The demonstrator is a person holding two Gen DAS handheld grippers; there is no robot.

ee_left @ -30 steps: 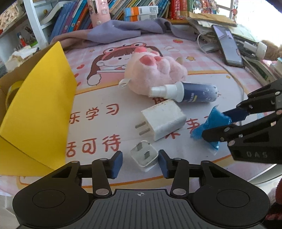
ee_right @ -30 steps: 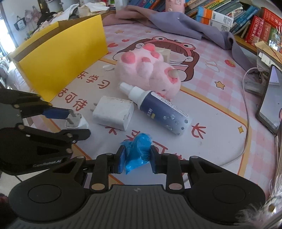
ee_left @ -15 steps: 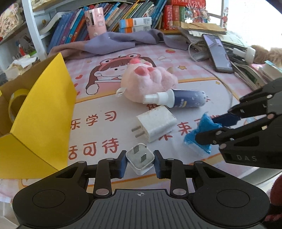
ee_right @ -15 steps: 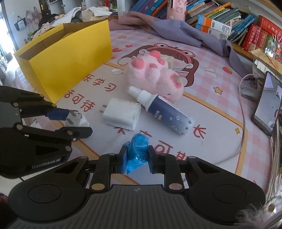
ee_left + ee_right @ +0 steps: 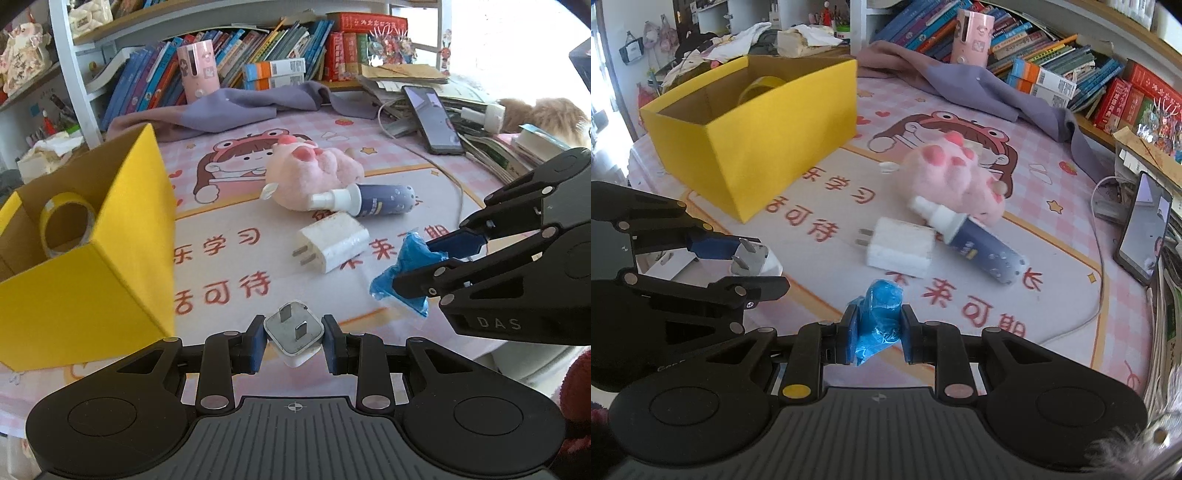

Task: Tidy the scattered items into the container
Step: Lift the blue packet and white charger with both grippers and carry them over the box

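Left wrist view: my left hand-held gripper (image 5: 294,338) pinches the small plug (image 5: 294,331), my right hand-held gripper (image 5: 875,330) the blue wad (image 5: 880,318). Yellow box (image 5: 110,258) sits at ten o'clock. Risk: the smooth plug slips out, or catches the box's near wall.

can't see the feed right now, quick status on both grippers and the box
Left gripper shut on small plug. Right gripper shut on blue wad. Yellow box open, tape roll inside. Path clear.

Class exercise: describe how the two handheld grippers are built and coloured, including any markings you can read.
Both the left gripper and right gripper are matt black linkage frames with silver rivets, blue finger pads and a ribbed grey base. The right one's side reads "DAS"; a yellow dot marks its frame.
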